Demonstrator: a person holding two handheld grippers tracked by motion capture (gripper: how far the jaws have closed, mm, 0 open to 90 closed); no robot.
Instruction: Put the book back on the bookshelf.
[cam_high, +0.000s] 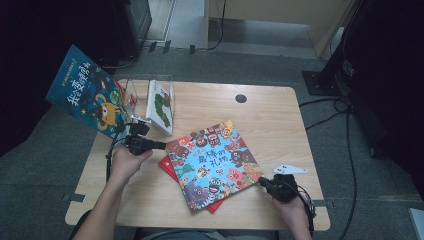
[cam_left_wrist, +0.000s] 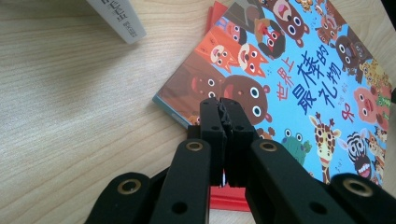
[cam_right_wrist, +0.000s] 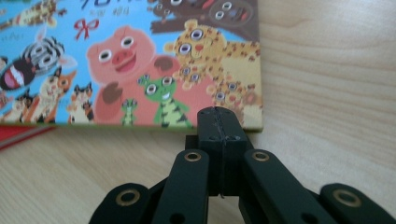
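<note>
High view places the left claw (cam_high: 161, 145) at the upper-left corner of the animal picture book (cam_high: 214, 162), and the right claw (cam_high: 262, 182) at the book's lower-right corner, so the two claws sit at opposite ends of one diagonal. In the left gripper view the left claw (cam_left_wrist: 223, 112) has its jaws pressed together with no gap showing, its tips lying over the book corner (cam_left_wrist: 187, 100); whether they touch the cover cannot be told. In the right gripper view the right claw (cam_right_wrist: 218, 122) is likewise pressed together, its tips at the cover edge near the corner (cam_right_wrist: 254, 122), and whether the edge is caught between them cannot be told. From each claw the book lies straight ahead, along the jaw line. The book lies flat on the worktop (cam_high: 280, 115), turned so that its corners point roughly to the worktop's sides; the cover is close to square, so no long axis is marked, and the printed title runs from upper left to lower right in the high view. It rests partly on a red book (cam_high: 167, 165) whose edges project at the left and at the bottom. Neither hand is clearly nearer: each claw stands at its own corner. Judgement: any shift or rotation of the book turns on this diagonal, corner-to-corner placement.
</note>
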